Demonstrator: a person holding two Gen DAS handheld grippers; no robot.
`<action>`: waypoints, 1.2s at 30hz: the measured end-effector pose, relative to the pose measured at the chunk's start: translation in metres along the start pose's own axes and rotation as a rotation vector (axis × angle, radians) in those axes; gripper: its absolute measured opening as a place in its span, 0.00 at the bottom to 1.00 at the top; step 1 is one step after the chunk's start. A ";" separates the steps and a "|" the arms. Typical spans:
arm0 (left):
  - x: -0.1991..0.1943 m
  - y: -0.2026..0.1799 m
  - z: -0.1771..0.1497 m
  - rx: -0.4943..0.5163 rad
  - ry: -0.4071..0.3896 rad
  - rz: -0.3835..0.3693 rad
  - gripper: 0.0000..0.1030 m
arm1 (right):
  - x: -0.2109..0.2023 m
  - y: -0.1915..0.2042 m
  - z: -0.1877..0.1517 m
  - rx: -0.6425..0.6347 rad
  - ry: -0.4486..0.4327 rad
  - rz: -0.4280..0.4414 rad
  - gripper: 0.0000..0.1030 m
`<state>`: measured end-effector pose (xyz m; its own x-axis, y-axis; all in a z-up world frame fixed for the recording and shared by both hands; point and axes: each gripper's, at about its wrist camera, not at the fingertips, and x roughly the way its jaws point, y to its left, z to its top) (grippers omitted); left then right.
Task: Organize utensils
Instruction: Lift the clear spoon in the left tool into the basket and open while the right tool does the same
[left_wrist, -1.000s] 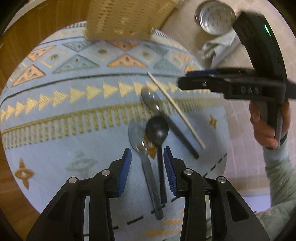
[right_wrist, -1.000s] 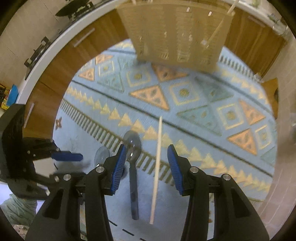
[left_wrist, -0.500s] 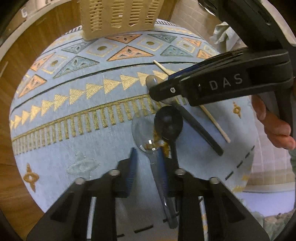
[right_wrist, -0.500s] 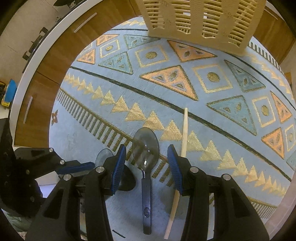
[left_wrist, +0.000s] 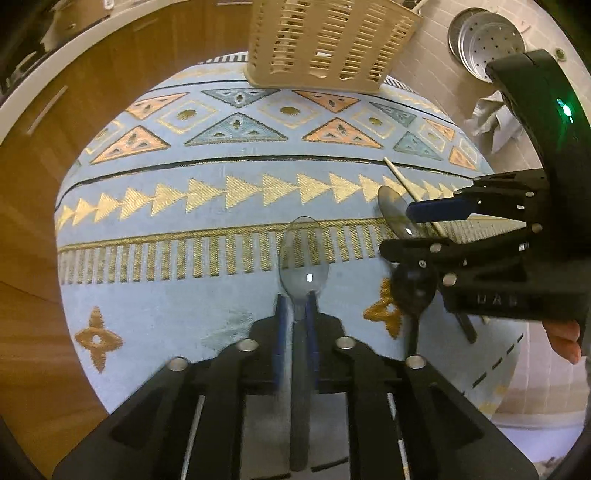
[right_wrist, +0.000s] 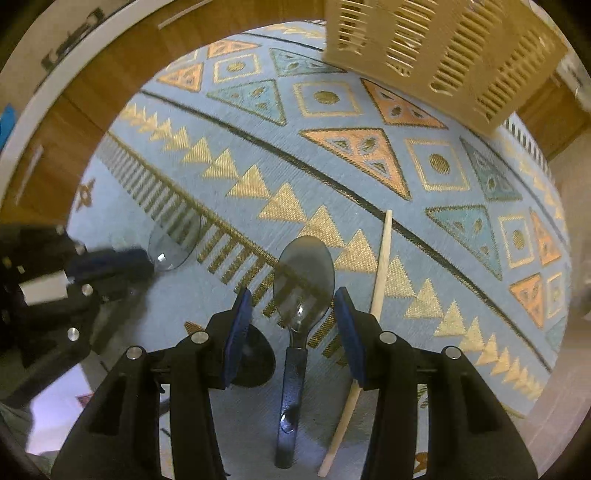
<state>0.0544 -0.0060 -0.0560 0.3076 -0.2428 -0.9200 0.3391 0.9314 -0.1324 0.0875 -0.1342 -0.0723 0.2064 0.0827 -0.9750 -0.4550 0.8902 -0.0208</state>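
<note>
Left tongs (left_wrist: 295, 332) now clamping clear spoon (left_wrist: 303, 258) (handle hidden rightward), right tongs (right_wrist: 293, 332) agape

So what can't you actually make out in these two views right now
- Inside of the slatted basket: both views cut it off at the top edge.
- Clear spoon handle, left wrist view: hidden between the shut left gripper pads and body.
- Black spoon, right wrist view: mostly covered by the open right gripper.
- Wooden chopstick lower part: passes behind a right finger.
- Left gripper, right wrist view: blurred.
</note>
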 end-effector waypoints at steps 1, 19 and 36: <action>-0.001 0.002 -0.001 0.001 0.003 0.001 0.21 | 0.001 0.003 0.000 -0.009 0.000 -0.015 0.42; -0.001 -0.020 -0.007 0.209 -0.006 0.134 0.10 | -0.031 -0.036 -0.026 0.093 -0.127 0.034 0.28; -0.108 0.006 0.037 -0.020 -0.542 -0.129 0.10 | -0.148 -0.060 -0.035 0.111 -0.661 0.118 0.28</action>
<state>0.0556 0.0157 0.0564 0.6800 -0.4545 -0.5753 0.3884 0.8888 -0.2431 0.0542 -0.2154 0.0652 0.6630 0.4069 -0.6284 -0.4226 0.8963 0.1345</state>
